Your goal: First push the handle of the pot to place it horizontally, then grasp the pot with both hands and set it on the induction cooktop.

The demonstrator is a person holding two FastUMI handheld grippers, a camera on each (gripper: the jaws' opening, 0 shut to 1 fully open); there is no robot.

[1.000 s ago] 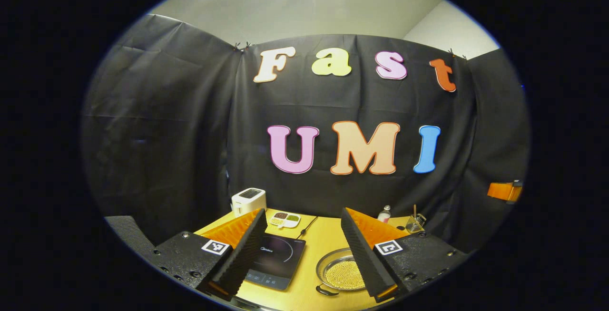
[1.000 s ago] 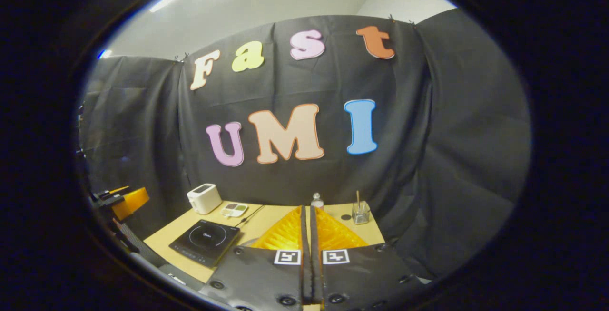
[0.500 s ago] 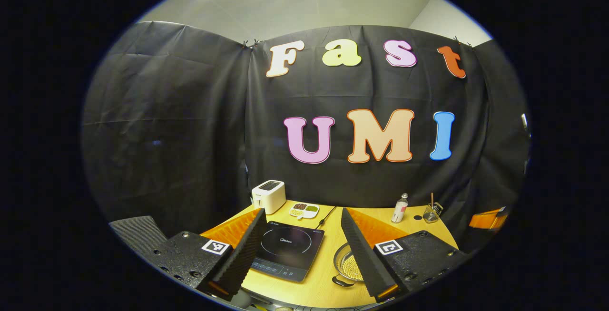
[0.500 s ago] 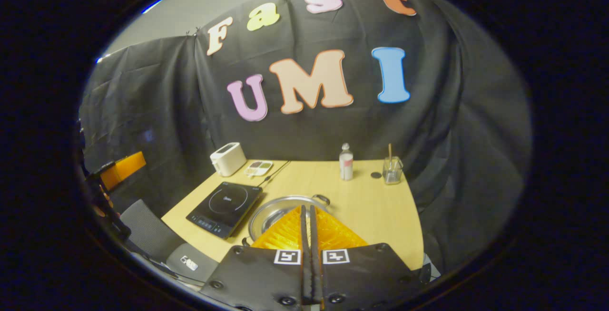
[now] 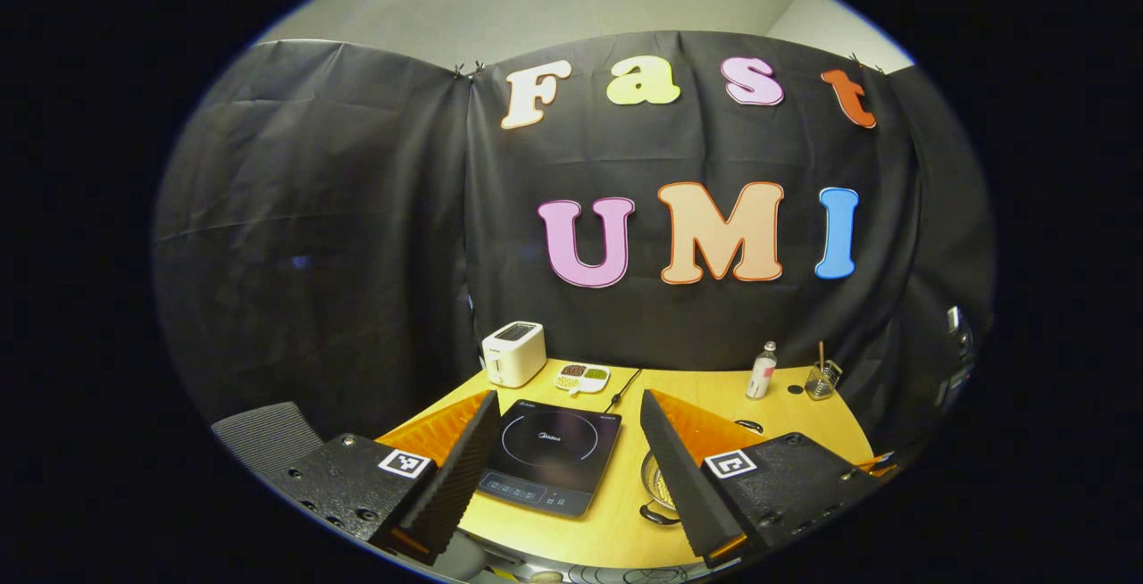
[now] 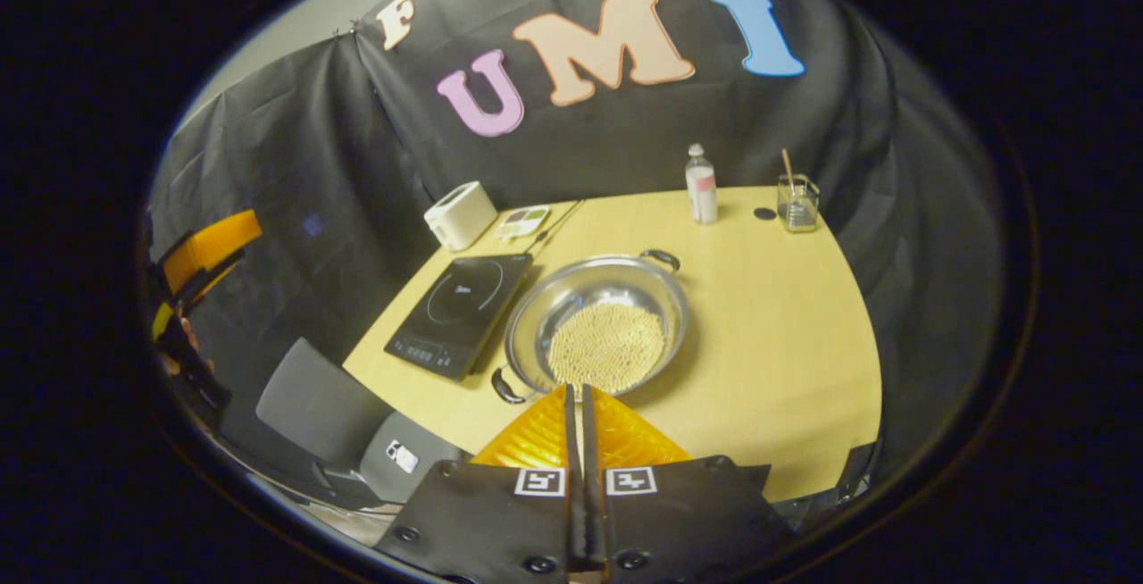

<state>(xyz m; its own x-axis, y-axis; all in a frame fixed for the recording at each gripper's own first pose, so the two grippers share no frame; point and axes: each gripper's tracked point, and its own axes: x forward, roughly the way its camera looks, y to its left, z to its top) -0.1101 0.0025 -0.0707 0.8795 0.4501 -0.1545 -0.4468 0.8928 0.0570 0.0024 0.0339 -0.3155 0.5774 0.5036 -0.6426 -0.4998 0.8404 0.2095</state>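
Observation:
A steel pot point(image 6: 571, 294) with a layer of pale beans stands on the wooden table point(image 6: 777, 343), right of the black induction cooktop point(image 6: 460, 303). Its two dark loop handles lie on a diagonal, one far point(image 6: 661, 255) and one near point(image 6: 504, 387). My right gripper point(image 6: 576, 387) is shut on nothing and hovers above the pot's near rim. My left gripper point(image 5: 565, 396) is open and held above the table's near edge, with the cooktop point(image 5: 549, 454) between its fingers. One finger hides most of the pot point(image 5: 654, 481). The left gripper point(image 6: 205, 245) also shows far left.
At the back of the table stand a white toaster point(image 6: 460, 213), a divided dish point(image 6: 522, 221), a small bottle point(image 6: 701, 184) and a glass point(image 6: 796, 202) with a stick in it. A grey chair point(image 6: 326, 405) sits at the table's near left edge.
My right gripper has tipped downward, bringing the whole pot and table into sight below it; it stays shut. My left gripper has tilted down slightly, still open.

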